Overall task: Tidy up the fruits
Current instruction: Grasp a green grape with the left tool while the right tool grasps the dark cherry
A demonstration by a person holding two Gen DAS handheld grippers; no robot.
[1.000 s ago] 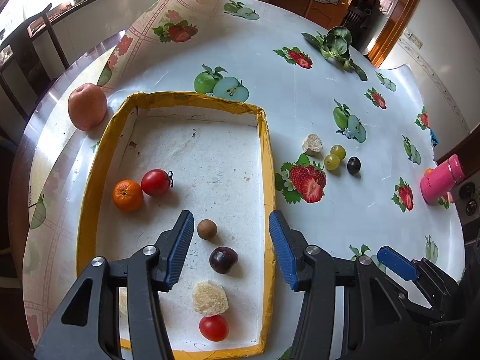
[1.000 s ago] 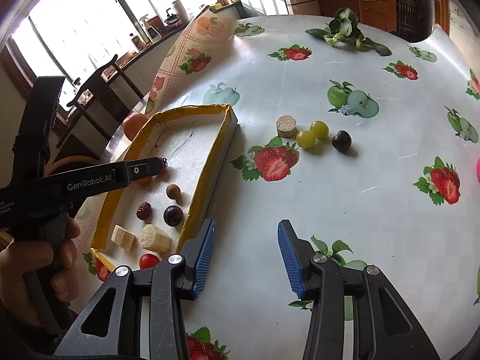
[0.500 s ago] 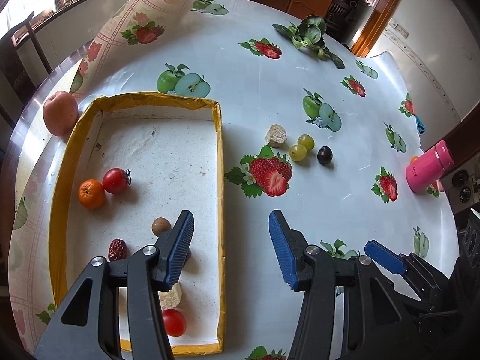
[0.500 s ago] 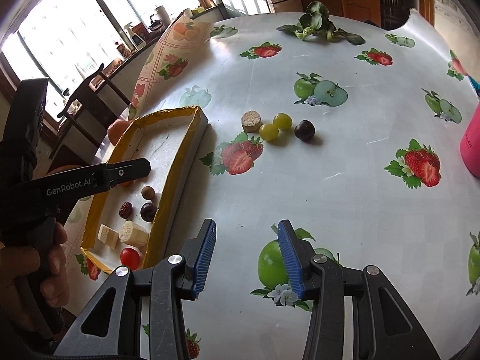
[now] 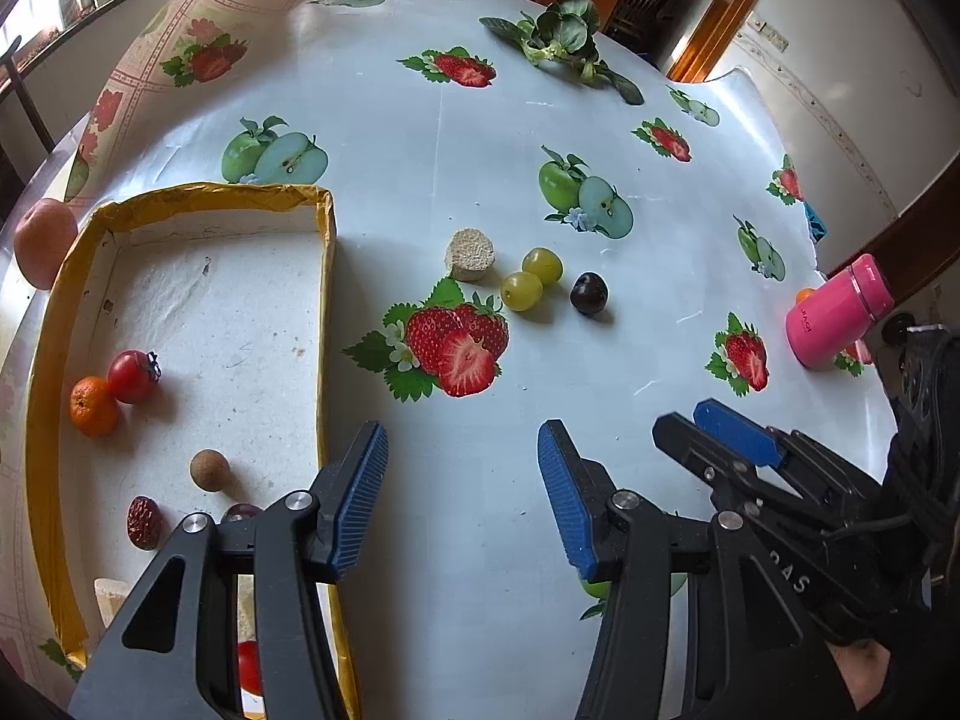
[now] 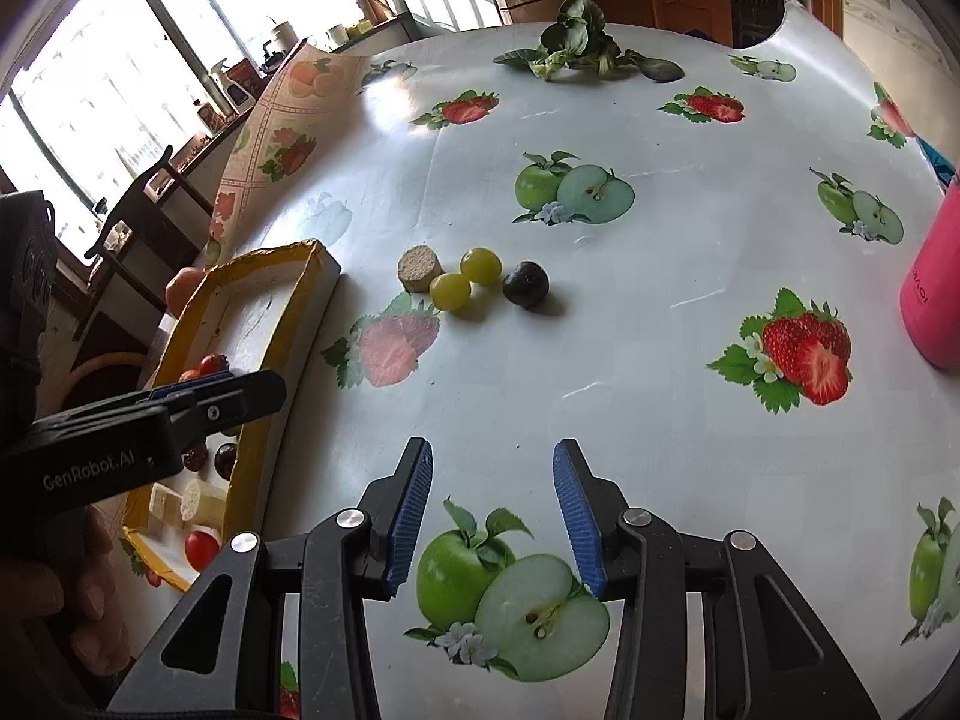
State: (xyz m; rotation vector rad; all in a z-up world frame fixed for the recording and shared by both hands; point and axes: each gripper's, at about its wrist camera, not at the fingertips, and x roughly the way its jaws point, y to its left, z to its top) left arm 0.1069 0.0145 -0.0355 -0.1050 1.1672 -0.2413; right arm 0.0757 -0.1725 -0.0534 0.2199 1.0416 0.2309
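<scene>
Nearest you, your left gripper (image 5: 459, 495) hangs spread with nothing between its blue pads, just past the right-hand wall of the tray (image 5: 324, 324); your right gripper (image 6: 492, 516) is parted too and empty, over a printed apple on the tablecloth (image 6: 660, 228), and its jaws have just been narrowing a touch.

Inside the tray at nine o'clock from your left gripper sit a brown ball (image 5: 209, 469), a red date (image 5: 144, 522), a tomato (image 5: 133, 367) touching a mandarin (image 5: 93, 407); more pieces lie at seven o'clock, half hidden behind the gripper; so a good share looks sorted already.

Left to do, at twelve o'clock in the left wrist view: a pale round slice (image 5: 471, 254), two green grapes (image 5: 531, 279) touching each other, and a dark plum (image 5: 588, 293) just beside them, all on the cloth well clear of the tray; an apple (image 5: 42, 240) rests outside the tray's far left corner; whether that one belongs in, I can't tell.

Farther out, a pink bottle (image 5: 837, 312) at two o'clock and leafy greens (image 5: 558, 39) at the far edge.

Against a second ago: your left gripper was over the tray floor, now it's beyond the wall; the cluster of loose fruit sits nearer in both views; both tools have slid toward it.
</scene>
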